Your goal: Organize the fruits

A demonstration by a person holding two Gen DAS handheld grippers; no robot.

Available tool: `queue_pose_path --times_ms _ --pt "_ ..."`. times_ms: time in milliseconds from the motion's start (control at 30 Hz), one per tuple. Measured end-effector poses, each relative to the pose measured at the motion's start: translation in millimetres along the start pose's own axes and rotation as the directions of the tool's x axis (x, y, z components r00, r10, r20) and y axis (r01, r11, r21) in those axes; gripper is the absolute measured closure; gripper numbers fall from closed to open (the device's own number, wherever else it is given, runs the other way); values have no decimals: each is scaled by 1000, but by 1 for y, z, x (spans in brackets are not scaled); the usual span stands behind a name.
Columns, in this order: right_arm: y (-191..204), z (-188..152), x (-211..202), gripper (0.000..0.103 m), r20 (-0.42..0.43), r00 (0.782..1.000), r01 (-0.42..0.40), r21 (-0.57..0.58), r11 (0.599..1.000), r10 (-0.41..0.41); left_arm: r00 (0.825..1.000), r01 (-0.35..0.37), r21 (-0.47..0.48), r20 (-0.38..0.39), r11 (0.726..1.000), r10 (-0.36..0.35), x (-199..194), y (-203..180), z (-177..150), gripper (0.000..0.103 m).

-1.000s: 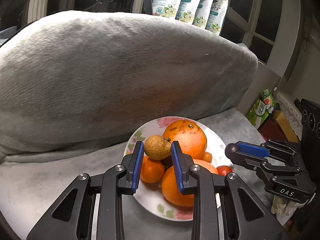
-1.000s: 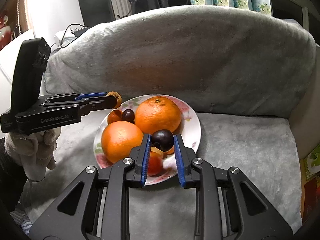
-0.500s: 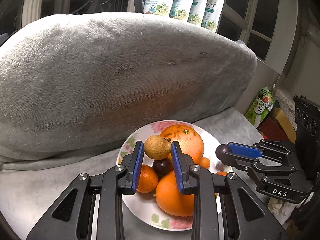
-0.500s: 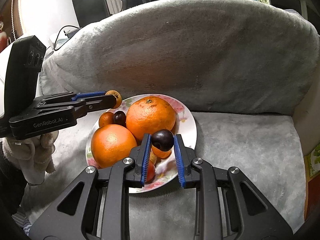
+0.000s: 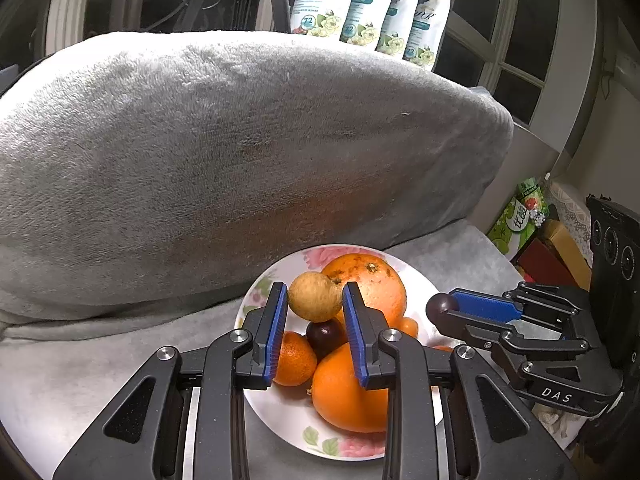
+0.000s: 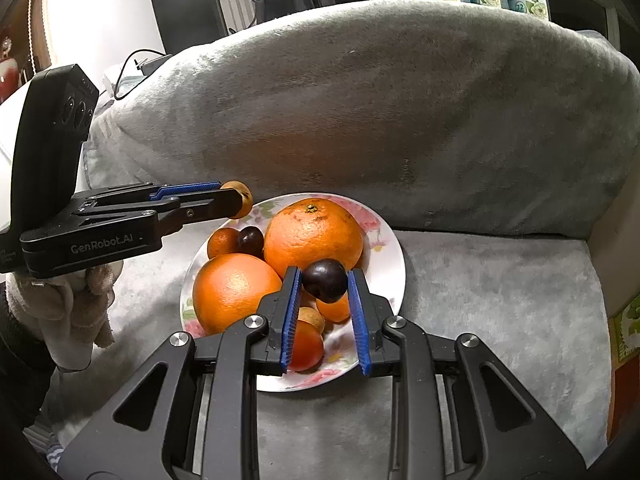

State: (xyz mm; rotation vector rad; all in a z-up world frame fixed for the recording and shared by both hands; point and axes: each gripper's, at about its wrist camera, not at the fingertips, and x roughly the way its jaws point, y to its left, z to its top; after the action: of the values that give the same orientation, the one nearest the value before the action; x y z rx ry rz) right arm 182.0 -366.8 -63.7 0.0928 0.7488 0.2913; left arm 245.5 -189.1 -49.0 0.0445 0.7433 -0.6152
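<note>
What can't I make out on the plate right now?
- Right wrist view: the small fruits near the plate front are half covered by the right gripper and its dark plum.
- Left wrist view: the near oranges sit behind the left gripper holding the tan fruit; plate's right side hidden.

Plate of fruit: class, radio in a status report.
Left gripper shut on tan fruit. Right gripper shut on dark plum. Both above plate. Nothing in the way.
</note>
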Motion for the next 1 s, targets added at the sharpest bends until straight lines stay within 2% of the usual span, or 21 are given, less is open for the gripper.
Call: queue_pose_path --times_ms 100,167,233,300,400,433,467,533,633,700,767,900,1000 --pt "2 0 -1 76 0 1000 -1 -4 1000 1 1000 2 2 6 1000 -2 -2 -2 1 76" --pt "3 1 -2 61 6 1000 -4 -7 1000 4 1000 3 5 7 1000 -3 -4 -3 2 76" --pt "5 1 -4 54 15 1000 -1 -11 1000 1 1000 4 7 8 1000 -4 -4 -3 3 76" --pt "6 1 -6 53 18 1000 -6 -14 1000 6 1000 2 8 9 1000 -2 -5 -4 3 76" --pt "7 1 -6 47 16 1000 -7 -13 1000 7 1000 4 6 9 1000 -4 -6 -4 3 67" --pt "7 1 -6 39 15 1000 -8 -13 1000 8 1000 5 9 8 1000 -5 -5 -4 3 64" --pt "7 0 -6 34 17 1000 -8 -13 1000 8 1000 5 12 8 1000 -5 -6 -5 3 55" --pt "8 -1 -7 33 19 1000 -4 -16 1000 5 1000 -2 12 12 1000 2 -7 -6 2 43" --pt "9 -3 -8 32 17 1000 -2 -16 1000 2 1000 -8 9 14 1000 8 -8 -6 3 40" --pt "9 -4 -10 29 17 1000 1 -14 1000 -1 1000 -16 4 13 1000 16 -8 -6 3 32" --pt "9 -5 -12 21 23 1000 5 -13 1000 -5 1000 -17 -1 11 1000 17 -9 -6 3 31" --pt "11 -5 -17 19 34 999 6 -11 1000 -6 1000 -25 -7 8 1000 25 -11 -6 2 31" --pt "13 -6 -19 15 33 999 9 -14 1000 -9 999 -36 -15 5 999 36 -11 -6 1 23"
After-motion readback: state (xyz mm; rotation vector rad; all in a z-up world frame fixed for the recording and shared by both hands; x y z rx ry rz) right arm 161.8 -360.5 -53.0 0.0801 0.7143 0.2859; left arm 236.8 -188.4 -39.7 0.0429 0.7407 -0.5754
